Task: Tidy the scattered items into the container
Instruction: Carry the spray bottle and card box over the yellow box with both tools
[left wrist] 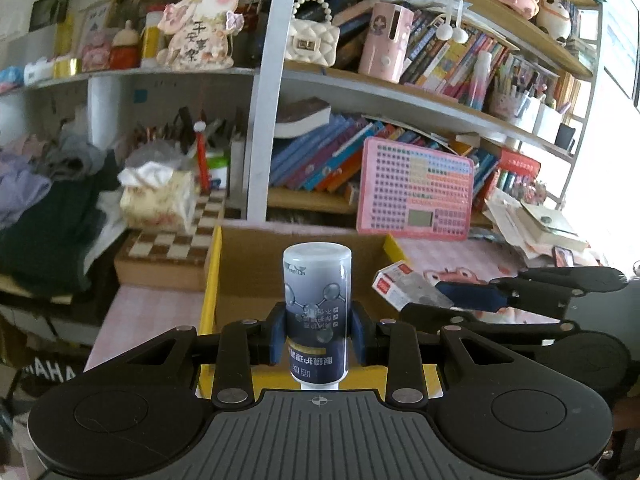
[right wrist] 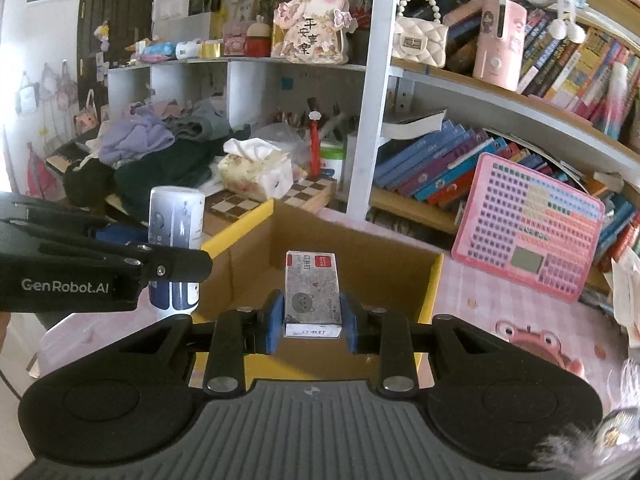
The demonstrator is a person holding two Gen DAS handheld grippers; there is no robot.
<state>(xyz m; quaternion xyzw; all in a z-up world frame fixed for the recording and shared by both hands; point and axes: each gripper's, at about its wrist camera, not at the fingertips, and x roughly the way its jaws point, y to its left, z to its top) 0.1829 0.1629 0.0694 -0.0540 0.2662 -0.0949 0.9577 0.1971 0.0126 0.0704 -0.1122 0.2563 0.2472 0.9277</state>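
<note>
One white-and-navy bottle [left wrist: 317,312], label upside down, pinched upright between the left gripper [left wrist: 318,338] pads. One small grey-patterned box [right wrist: 313,292] with a red corner clamped in the right gripper [right wrist: 308,326]. One open cardboard box [right wrist: 400,276], yellow-edged flaps, just ahead of both.

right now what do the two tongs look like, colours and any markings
Both tongs match: the left tongs and right tongs have blue pads on black scissor-like link arms with silver rivets, behind them a grey ribbed plate flanked by round black discs. White GenRobot.AI lettering runs along the left one's side.
</note>
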